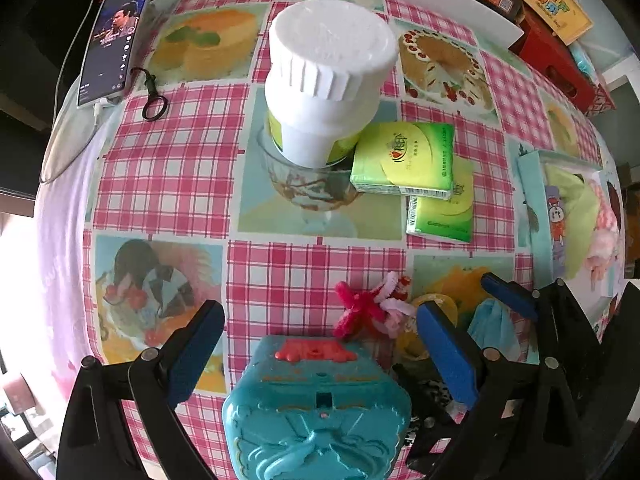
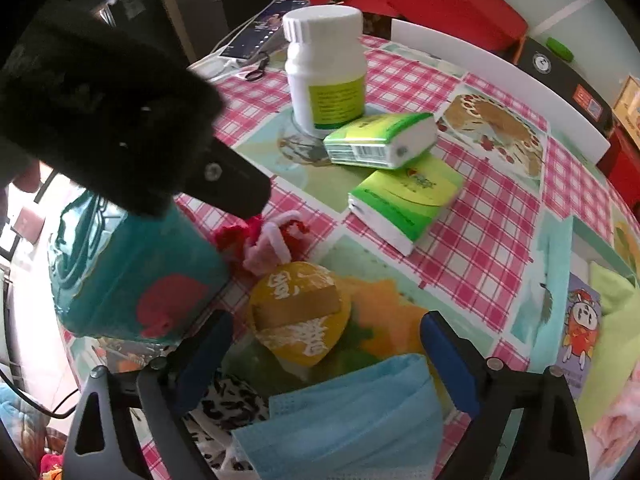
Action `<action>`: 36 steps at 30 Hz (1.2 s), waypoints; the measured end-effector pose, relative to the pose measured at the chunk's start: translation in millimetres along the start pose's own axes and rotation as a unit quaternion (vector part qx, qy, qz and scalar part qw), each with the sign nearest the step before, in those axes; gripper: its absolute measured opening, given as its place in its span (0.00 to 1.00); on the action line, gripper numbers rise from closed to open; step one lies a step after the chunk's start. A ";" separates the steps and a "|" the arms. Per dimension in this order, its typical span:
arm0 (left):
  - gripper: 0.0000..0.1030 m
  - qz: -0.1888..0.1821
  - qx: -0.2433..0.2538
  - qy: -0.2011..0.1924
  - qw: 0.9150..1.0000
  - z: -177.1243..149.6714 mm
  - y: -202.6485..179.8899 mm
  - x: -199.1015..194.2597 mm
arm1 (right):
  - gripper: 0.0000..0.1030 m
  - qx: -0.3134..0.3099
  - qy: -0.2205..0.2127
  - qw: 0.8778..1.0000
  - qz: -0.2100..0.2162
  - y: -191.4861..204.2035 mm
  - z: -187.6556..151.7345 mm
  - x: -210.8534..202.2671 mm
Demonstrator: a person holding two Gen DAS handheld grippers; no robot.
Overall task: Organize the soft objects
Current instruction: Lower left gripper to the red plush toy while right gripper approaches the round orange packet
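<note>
Pale-blue pleated fabric face mask [image 2: 344, 412] lies at the bottom centre of the right wrist view, between the right gripper [image 2: 328, 364]'s spread, empty jaws, its long axis crosswise to them. Left gripper [image 1: 320, 356] gapes over a teal plastic box [image 1: 316, 408], farther from the mask.

Glossy checked oilcloth covers the desk [image 1: 168, 168]; the bottle [image 2: 326, 68] is smooth white plastic, the face mask [image 2: 340, 416] pleated matt cloth (non-woven, it seems), the pipe-cleaner bundle [image 2: 272, 240] fuzzy.
</note>
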State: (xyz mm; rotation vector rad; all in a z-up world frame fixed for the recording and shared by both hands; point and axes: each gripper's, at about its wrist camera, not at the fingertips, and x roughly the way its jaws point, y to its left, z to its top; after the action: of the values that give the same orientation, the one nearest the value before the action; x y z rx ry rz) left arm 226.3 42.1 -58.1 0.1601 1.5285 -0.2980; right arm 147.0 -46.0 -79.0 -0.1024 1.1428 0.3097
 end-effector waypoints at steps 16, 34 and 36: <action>0.91 0.018 0.032 0.020 0.999 12.4 -33.4 16.1 | 0.75 0.014 -0.003 1.000 0.026 -7.3 0.1 -2.8; 0.49 0.013 0.062 0.062 0.996 16.7 -71.4 54.7 | 0.57 0.034 0.000 0.997 0.072 -5.7 1.0 -4.9; 0.45 0.013 0.065 0.064 0.996 17.0 -76.4 59.4 | 0.57 0.036 0.000 0.997 0.071 -5.8 1.1 -4.6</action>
State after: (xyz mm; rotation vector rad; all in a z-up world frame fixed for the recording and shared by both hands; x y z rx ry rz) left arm 221.3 -41.0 -110.3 0.3064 1.6333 -0.3716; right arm 147.9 -52.2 -74.8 0.0433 1.1634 0.3944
